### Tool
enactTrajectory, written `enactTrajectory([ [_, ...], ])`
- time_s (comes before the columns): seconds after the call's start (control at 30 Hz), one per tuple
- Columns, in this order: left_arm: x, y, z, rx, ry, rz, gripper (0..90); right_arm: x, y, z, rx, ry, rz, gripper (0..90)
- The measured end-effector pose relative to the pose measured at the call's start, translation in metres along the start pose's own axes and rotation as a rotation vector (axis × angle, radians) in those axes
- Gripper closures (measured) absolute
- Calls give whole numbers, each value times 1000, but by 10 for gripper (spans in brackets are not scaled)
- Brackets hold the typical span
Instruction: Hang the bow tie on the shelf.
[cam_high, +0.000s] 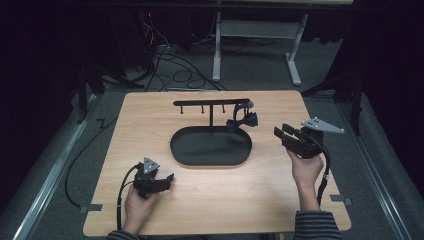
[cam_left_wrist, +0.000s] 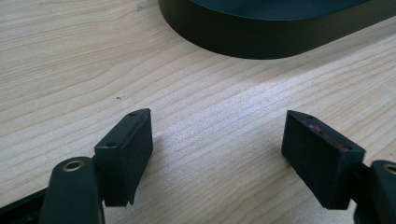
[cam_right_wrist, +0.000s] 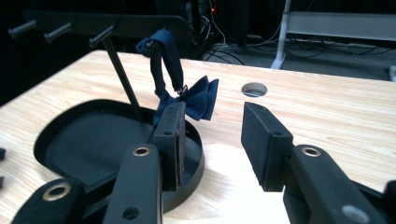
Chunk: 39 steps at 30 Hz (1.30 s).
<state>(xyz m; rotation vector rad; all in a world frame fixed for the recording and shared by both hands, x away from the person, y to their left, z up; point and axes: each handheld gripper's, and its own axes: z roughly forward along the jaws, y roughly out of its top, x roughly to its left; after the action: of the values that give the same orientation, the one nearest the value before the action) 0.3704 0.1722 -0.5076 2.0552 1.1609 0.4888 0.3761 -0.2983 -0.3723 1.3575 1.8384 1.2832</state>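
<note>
Where cables cross dark floor, the wooden table stands.

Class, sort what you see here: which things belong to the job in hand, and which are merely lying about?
In the job:
- bow tie, hanging by its strap from the rack
- rack with pegs, standing in the oval tray
- right gripper, jaws apart, pointed toward the bow tie
- left gripper, jaws apart, nothing between them

Lying about:
- loose cables on the floor
- white frame behind the table
</note>
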Motion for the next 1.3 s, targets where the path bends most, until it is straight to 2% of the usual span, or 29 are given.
enactTrajectory([
  [0.2, 0, 0, 0, 0, 0, 0, 254, 2, -6, -1, 10, -2, -14, 615],
  [0.77, 0, 0, 0, 0, 1, 0, 253, 1, -17, -8, 7, 6, 8, 613],
  [1.3, 0, 0, 0, 0, 0, 0, 254, 2, -32, -8, 19, 18, 31, 613],
])
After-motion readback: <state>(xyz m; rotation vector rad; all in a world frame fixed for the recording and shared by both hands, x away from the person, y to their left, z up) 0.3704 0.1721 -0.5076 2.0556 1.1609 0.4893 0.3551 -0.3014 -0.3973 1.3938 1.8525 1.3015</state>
